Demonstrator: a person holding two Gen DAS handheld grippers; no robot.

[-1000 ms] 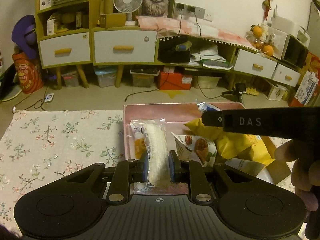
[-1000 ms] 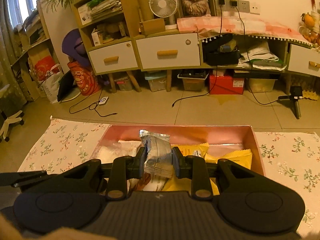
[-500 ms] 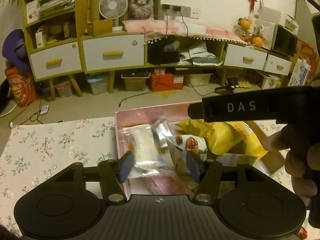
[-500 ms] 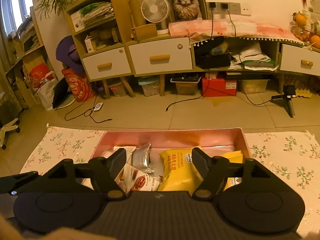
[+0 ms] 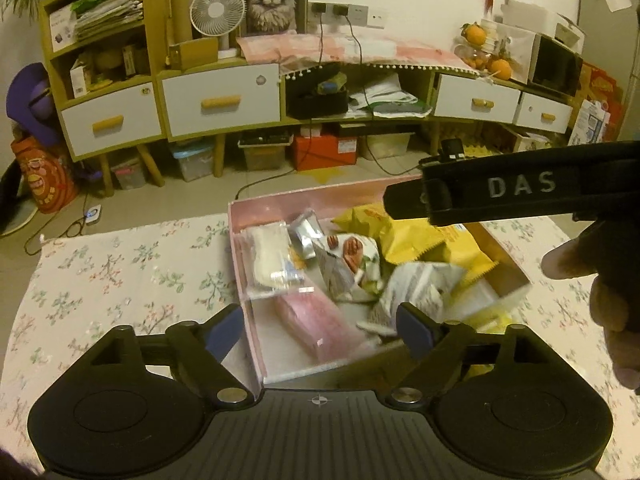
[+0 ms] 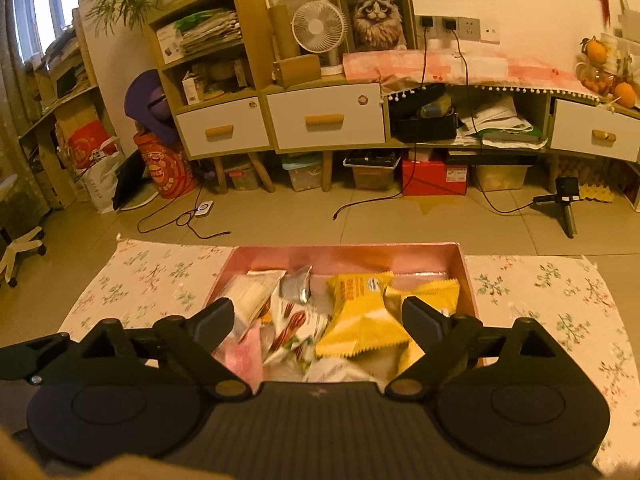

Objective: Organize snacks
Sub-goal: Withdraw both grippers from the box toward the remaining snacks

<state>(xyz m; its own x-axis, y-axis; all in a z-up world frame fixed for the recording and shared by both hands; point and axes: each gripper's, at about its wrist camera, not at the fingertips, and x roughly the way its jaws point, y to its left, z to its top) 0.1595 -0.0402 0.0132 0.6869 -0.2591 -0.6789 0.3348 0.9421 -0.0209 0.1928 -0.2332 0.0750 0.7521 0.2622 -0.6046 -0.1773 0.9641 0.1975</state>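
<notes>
Left gripper [image 5: 320, 328] wide, jaws just been opening, nothing pinched between the pads; poised above the near left corner of the pink box [image 5: 256, 204]. Right gripper [image 6: 318, 320] likewise wide, jaws just been opening, empty; poised over the near edge of the same box. Box sitting on floral-clothed counter [image 5: 120, 272]. Inside, along the left wall: clear packet with a white bar [image 5: 270, 258], lying flat. Just right of it, at the back: small silver packet [image 5: 306, 234], tilted. Centre: white packet printed with nuts [image 5: 350, 258], leaning against the yellow bags [image 5: 420, 240] piled on the right side. Near left: pink wrapped item [image 5: 316, 324] on the box floor. Near centre: white printed packet [image 5: 416, 288], crumpled, partly blurred. Right hand [image 5: 600, 280] seen at the right edge of the left wrist view, gripping its black handle.
</notes>
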